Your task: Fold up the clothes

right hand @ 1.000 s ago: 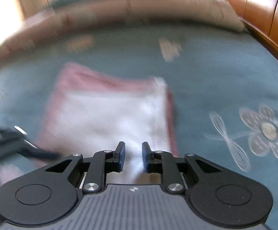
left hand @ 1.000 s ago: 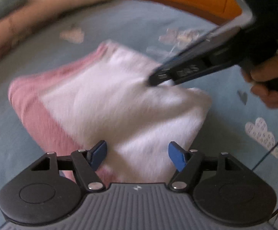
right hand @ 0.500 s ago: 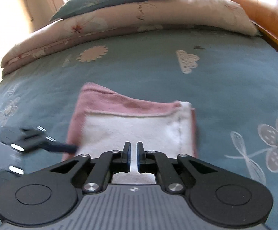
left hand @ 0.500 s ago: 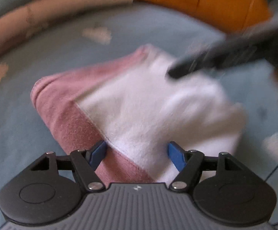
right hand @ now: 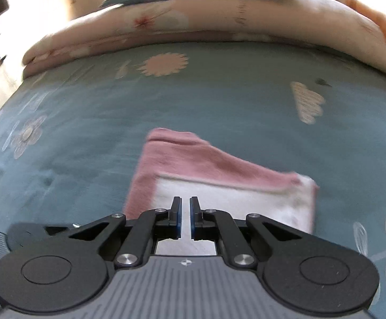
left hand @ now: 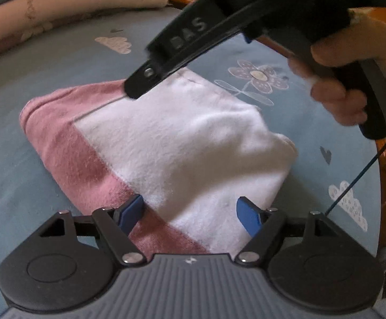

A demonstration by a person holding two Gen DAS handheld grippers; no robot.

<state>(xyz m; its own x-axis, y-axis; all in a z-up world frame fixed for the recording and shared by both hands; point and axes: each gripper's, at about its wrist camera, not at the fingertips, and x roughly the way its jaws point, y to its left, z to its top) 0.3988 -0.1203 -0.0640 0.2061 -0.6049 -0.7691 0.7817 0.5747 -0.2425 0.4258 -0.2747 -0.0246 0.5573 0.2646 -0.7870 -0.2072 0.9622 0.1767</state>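
Folded towel lies flat on the bed; left gripper spread at six o'clock, right gripper pinched empty, so best press the layers square.

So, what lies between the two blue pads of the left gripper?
The folded pink and white cloth: in the left wrist view, the open left gripper has the cloth's near edge, white with a pink border, between its pads.

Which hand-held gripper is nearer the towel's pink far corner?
Right. The right hand-held gripper, shut and empty, hangs over the towel near that corner; the left hand-held gripper is open at the opposite near edge.
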